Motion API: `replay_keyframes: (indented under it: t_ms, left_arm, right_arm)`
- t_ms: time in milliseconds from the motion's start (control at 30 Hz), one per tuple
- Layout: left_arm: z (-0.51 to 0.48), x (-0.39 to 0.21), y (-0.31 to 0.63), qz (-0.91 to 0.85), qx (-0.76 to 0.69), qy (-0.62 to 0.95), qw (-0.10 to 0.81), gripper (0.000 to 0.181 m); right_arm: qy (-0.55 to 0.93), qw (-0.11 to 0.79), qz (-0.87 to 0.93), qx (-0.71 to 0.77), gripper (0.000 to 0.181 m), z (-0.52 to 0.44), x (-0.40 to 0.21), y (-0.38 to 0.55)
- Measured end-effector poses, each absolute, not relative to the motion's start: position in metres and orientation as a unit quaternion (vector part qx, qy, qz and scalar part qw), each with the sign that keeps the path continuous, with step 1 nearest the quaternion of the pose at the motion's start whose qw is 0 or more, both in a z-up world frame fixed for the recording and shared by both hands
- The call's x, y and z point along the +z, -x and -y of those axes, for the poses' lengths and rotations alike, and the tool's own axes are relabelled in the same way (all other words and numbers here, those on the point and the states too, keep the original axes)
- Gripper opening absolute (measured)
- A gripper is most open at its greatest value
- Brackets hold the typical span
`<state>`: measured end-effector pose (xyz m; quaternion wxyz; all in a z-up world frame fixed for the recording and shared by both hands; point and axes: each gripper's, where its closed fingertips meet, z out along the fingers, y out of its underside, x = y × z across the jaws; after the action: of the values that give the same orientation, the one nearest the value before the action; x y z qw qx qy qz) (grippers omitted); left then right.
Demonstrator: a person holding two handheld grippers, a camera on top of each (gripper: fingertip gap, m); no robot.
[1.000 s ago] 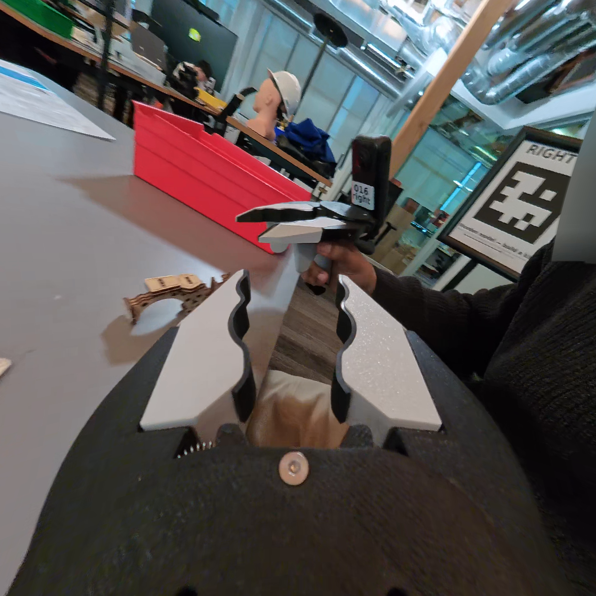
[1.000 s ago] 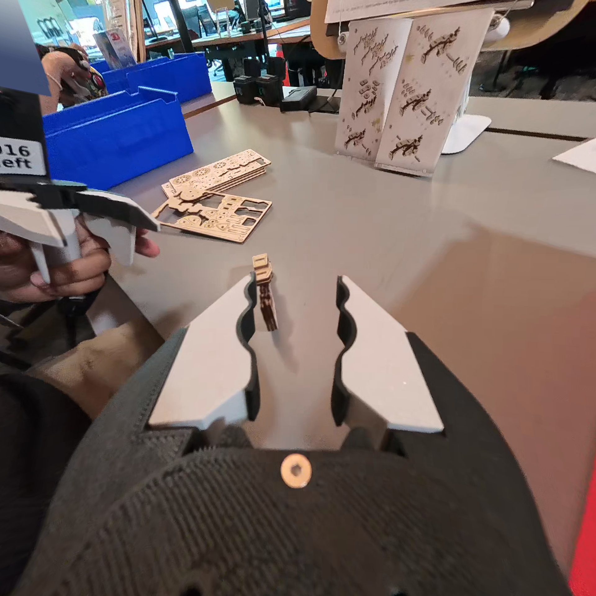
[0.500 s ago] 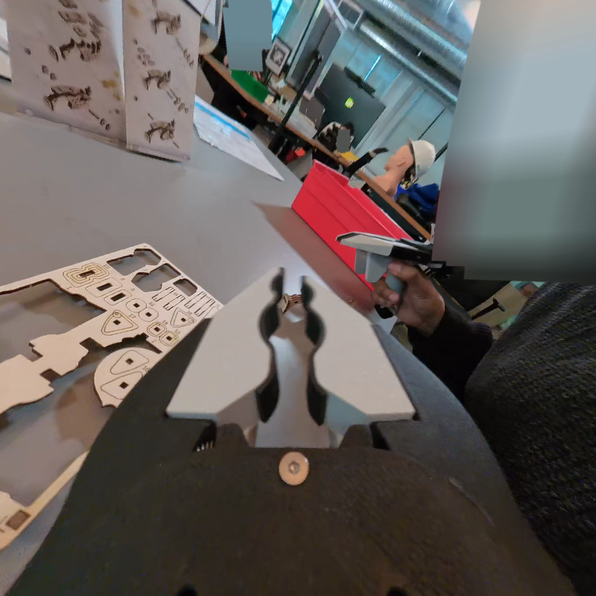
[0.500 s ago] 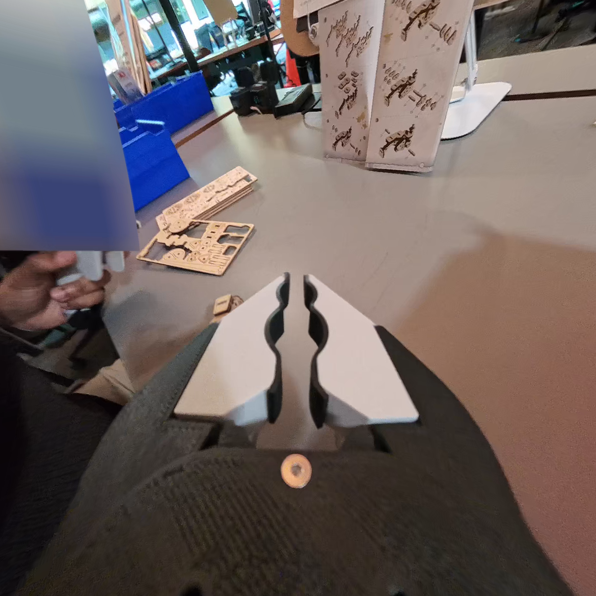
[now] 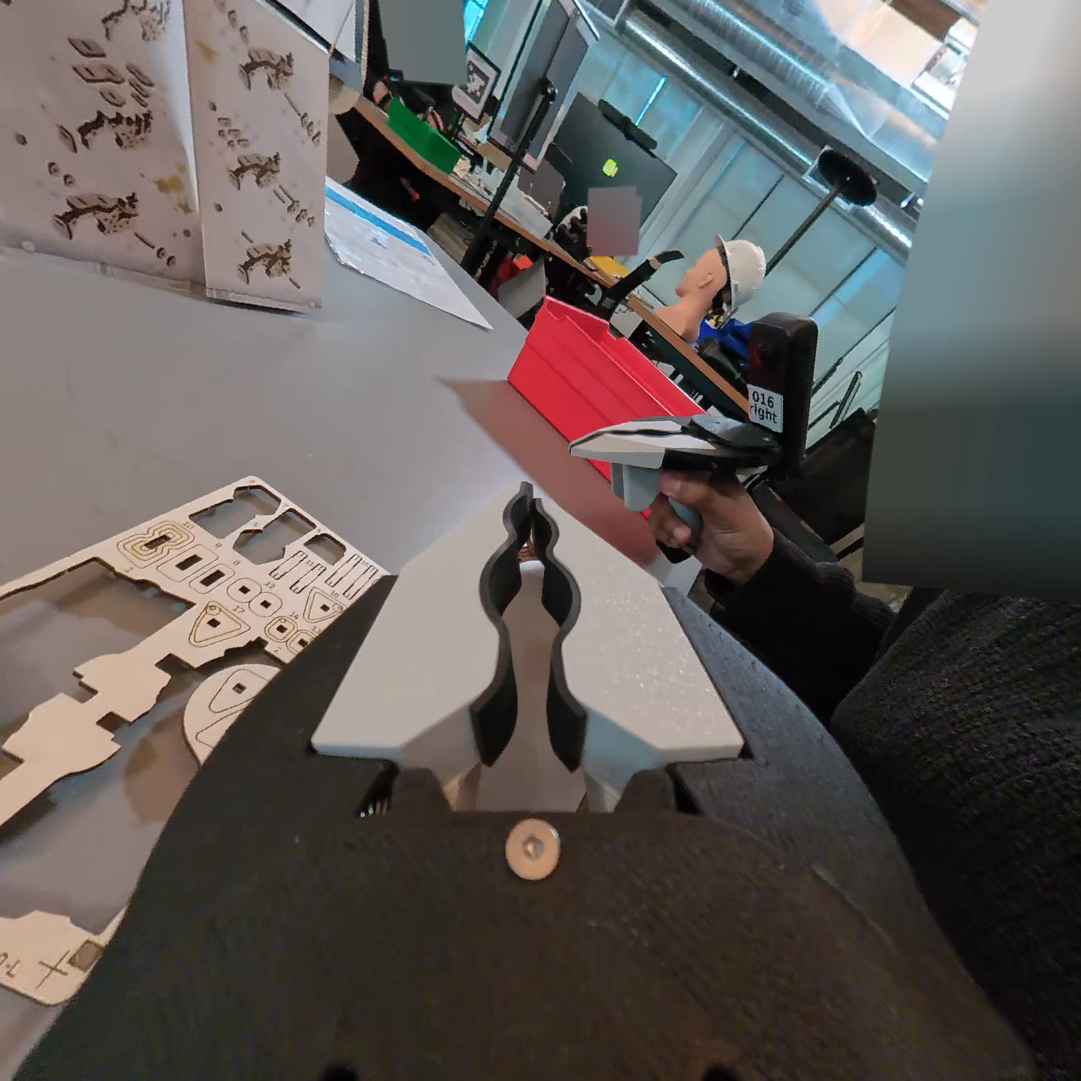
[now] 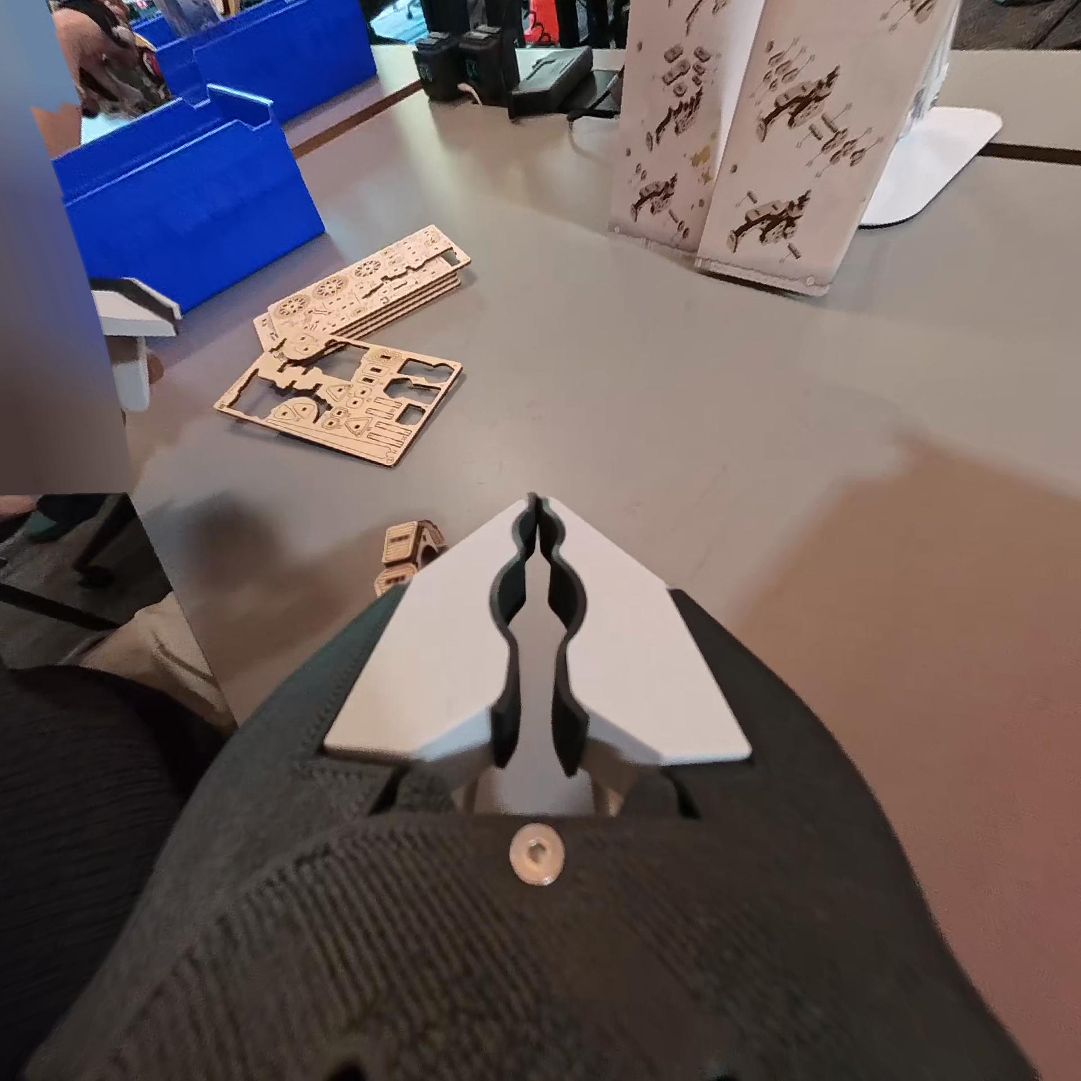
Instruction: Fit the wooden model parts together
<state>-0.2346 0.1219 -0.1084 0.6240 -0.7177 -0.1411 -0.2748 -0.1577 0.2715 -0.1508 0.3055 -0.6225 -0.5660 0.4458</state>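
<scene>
A small assembled wooden piece (image 6: 409,547) lies on the grey table (image 6: 672,409), just left of my right gripper (image 6: 535,506) and partly hidden by its left finger. My right gripper is shut and holds nothing. It also shows in the left wrist view (image 5: 585,450), held in a hand above the table edge. My left gripper (image 5: 529,509) is shut and empty. A sliver of the wooden piece (image 5: 526,550) shows through its finger gap. A punched-out wooden part sheet (image 5: 175,614) lies left of it and also shows in the right wrist view (image 6: 345,403).
A stack of wooden sheets (image 6: 362,292) lies beyond the loose sheet. Blue bins (image 6: 193,199) stand at the far left and a red bin (image 5: 585,374) at the right edge. A folded instruction sheet (image 6: 760,146) stands at the back. The person's dark sleeve (image 5: 819,614) is close by. The gap from one gripper's tips to the other's is roughly 20 cm. My right gripper's tips are some 7 cm from the small assembled wooden piece (image 6: 409,547).
Both grippers went from open to shut, on nothing. My right gripper drew back from the wooden piece, which now lies left of it. My left gripper swung over toward the part sheet.
</scene>
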Motion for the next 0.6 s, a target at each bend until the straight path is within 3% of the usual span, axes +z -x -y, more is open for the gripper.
replay_keyframes:
  t_ms: [367, 433, 533, 600]
  left_arm:
    - [-0.119, -0.113, 0.282, 0.194, -0.247, 0.686, 0.656, 0.0]
    - [-0.119, -0.106, 0.29, 0.201, -0.25, 0.675, 0.665, 0.008]
    - [-0.112, -0.101, 0.327, 0.211, -0.149, 0.697, 0.669, 0.025]
    - [-0.09, -0.094, 0.367, 0.208, -0.039, 0.699, 0.683, 0.027]
  right_arm:
    - [0.616, 0.288, 0.565, 0.468, 0.0, -0.277, -0.165, 0.164]
    - [0.607, 0.29, 0.551, 0.493, 0.0, -0.281, -0.156, 0.167]
    - [0.577, 0.297, 0.529, 0.548, 0.0, -0.283, -0.13, 0.176]
    - [0.56, 0.313, 0.529, 0.555, 0.0, -0.284, -0.119, 0.183]
